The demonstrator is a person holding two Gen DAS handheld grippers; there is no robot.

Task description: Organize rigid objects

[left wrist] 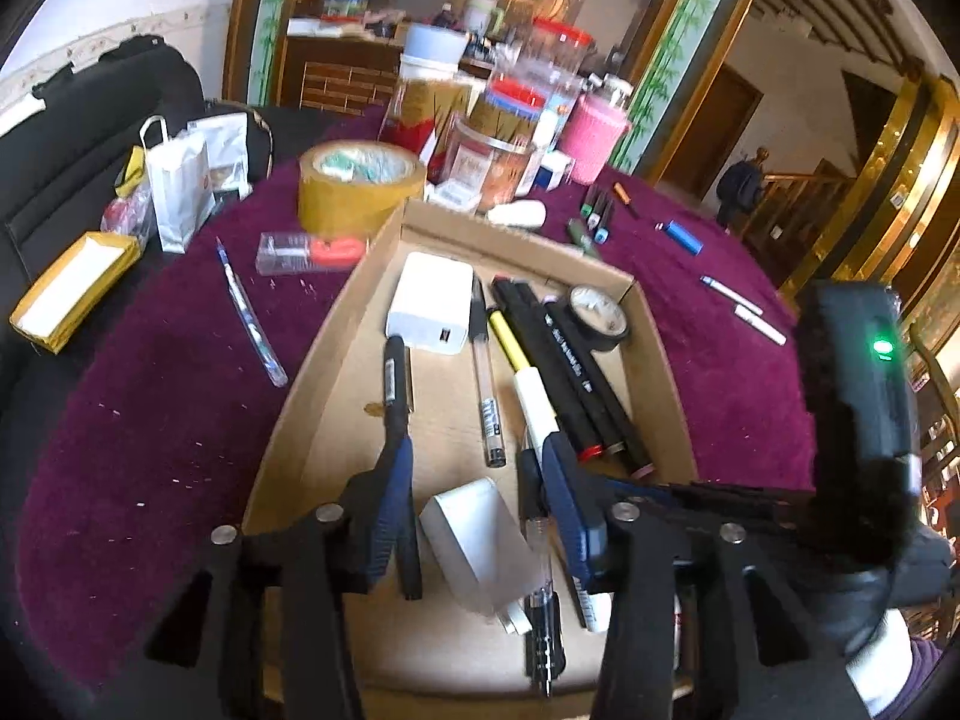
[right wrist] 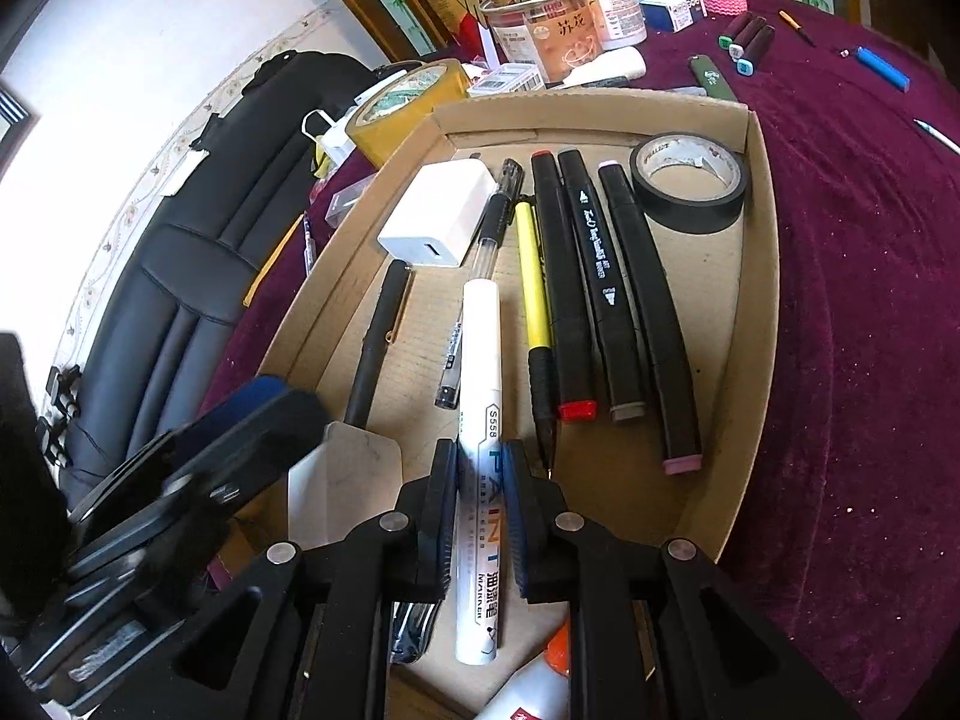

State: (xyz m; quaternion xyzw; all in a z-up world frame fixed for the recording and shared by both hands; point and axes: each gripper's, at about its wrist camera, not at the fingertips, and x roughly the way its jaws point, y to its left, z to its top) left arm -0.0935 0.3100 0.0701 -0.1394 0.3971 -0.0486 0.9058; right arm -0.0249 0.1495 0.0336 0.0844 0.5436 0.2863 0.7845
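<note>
The right gripper (right wrist: pixel 480 474) is clamping a white paint marker (right wrist: pixel 478 456) between its blue pads, holding it lengthwise over the cardboard tray (right wrist: pixel 757 252) (the tray is sitting on a purple tablecloth (right wrist: pixel 852 300)). The marker's far end is hanging above a clear gel pen (right wrist: pixel 480 264) in the tray.

The left gripper (left wrist: pixel 477 456) is hovering over the near end of the same tray with its jaws apart, gripping nothing. A small white block (left wrist: pixel 474 540) is lying in the tray beneath the gap, not pinched.

Also lying in the tray: a white charger (right wrist: pixel 437 213), a yellow pen (right wrist: pixel 533 294), three black art markers (right wrist: pixel 606 282) side by side, and a roll of black tape (right wrist: pixel 690 180) in the far right corner. Loose pens (left wrist: pixel 741 309) and a blue lighter (left wrist: pixel 684 235) are still sitting out on the cloth.
</note>
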